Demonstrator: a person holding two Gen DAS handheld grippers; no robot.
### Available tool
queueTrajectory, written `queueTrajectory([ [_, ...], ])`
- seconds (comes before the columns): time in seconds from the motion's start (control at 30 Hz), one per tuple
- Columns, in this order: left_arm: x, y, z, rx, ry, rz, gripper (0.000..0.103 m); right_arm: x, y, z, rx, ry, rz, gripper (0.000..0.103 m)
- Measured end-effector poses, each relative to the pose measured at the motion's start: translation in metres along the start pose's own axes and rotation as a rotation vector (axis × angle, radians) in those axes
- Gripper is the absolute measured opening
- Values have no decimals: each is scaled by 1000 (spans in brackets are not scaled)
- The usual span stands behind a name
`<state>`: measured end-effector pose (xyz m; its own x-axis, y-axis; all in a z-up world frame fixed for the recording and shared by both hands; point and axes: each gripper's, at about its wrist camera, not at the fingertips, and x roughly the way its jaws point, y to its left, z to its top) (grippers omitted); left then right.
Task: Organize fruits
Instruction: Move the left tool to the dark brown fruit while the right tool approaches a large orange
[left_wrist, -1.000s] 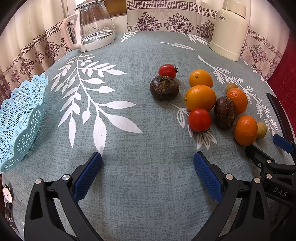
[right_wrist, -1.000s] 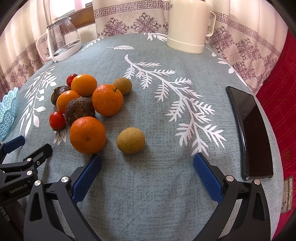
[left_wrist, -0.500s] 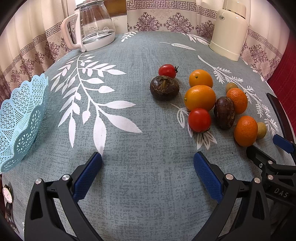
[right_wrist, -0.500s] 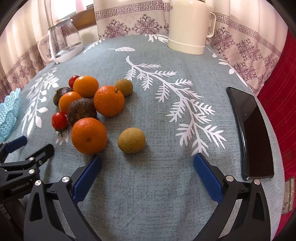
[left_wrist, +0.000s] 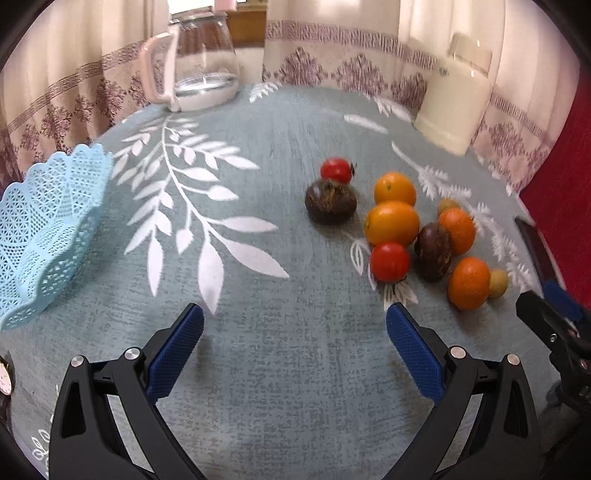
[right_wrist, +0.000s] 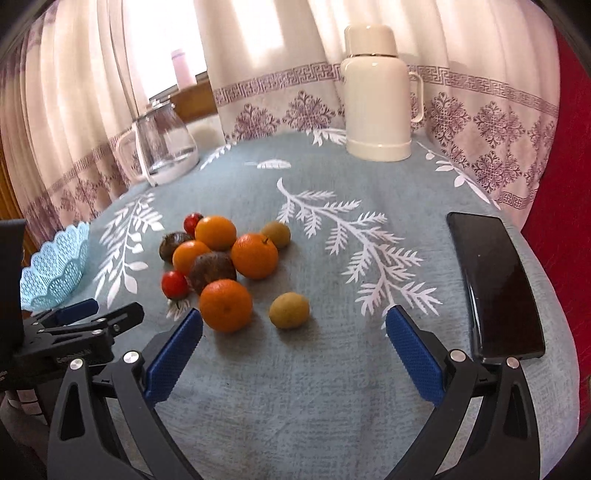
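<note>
Here both the left gripper (left_wrist: 294, 341) and right gripper (right_wrist: 294, 342) gape wide, holding nothing. Fruits (right_wrist: 225, 267) cluster left of centre; the basket (left_wrist: 44, 236) sits at far left.

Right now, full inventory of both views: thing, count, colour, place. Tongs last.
oranges: 4, orange, in the fruit cluster mid-table
tomatoes: 2, red, on the cluster's left edge, one near, one far
dark fruits: 2, brown-purple, inside the cluster
small fruits: 2, yellow-green, on the cluster's right side
basket: 1, light blue, at the table's left edge, nothing visible in it
jug: 1, clear glass with white handle, far left
flask: 1, cream, far right
phone: 1, black, at the table's right edge
tablecloth: 1, grey-blue with white leaves
curtain: cream, patterned border, behind the table
left tongs: blue pads, open, holding nothing
right tongs: blue pads, open, holding nothing
</note>
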<state>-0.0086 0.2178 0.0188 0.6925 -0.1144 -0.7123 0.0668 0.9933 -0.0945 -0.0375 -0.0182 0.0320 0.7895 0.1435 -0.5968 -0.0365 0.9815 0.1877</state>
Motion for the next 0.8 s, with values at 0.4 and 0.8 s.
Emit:
queueTrajectory([
  [0.4, -16, 12, 3, -60, -83, 27, 101, -8, 9, 0, -36, -24, 83, 95],
  [0.8, -32, 18, -2, -99, -164, 64, 101, 4, 39, 8, -102, 32, 146, 71],
])
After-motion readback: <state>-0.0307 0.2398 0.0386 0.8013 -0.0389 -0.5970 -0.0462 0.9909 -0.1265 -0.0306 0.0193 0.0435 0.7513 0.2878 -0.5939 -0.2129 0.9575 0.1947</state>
